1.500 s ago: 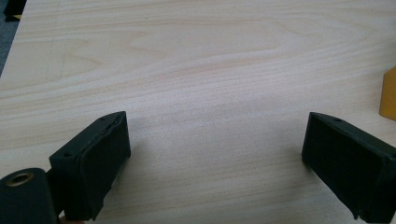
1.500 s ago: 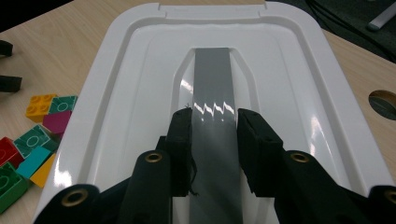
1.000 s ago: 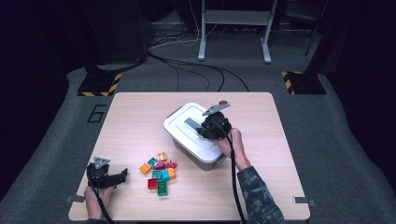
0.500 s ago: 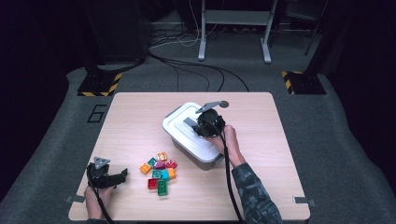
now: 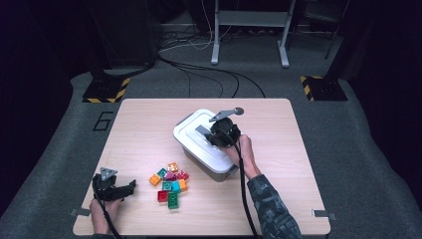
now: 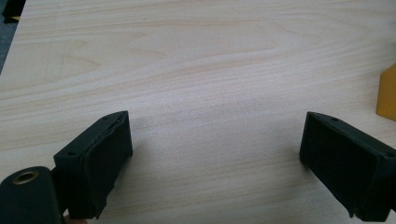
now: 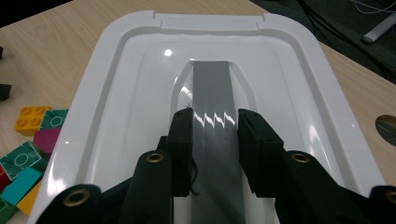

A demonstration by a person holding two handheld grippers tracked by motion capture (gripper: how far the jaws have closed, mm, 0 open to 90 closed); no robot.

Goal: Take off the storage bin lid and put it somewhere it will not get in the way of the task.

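Plainly, from the high view, the right gripper [image 5: 219, 135] sits on top of the white plastic lidded box [image 5: 199, 142] near the middle of the pale wooden table [image 5: 144, 124], above the grey strip handle [image 5: 203, 132] that runs along the lid's centre; the left gripper [image 5: 121, 189] rests near the table's front left corner, well apart from the box, with the cluster of coloured toy building bricks [image 5: 170, 183] lying between the two; so the right hand is the nearer to the lid by far, and the bricks lie closer to the left.

Next, the left gripper view: its jaws stand wide apart with bare table [image 6: 196, 79] between them and nothing held; one orange brick's edge [image 6: 387, 93] peeks in at the right border, just beyond the right-hand jaw.

Lastly, the right gripper view: the right gripper [image 7: 215, 126] has its jaws drawn in about as far as they go, one on each side of the grey strip handle [image 7: 212, 88], pinching it across its width; the handle's long axis runs straight away from the fingers, in line with the gripper, toward the lid's far rim [image 7: 205, 18]; the bricks [image 7: 28, 140] lie off the lid's left side. Judging from this, the lid is gripped at its centre, so a straight upward lift should bring it off level.
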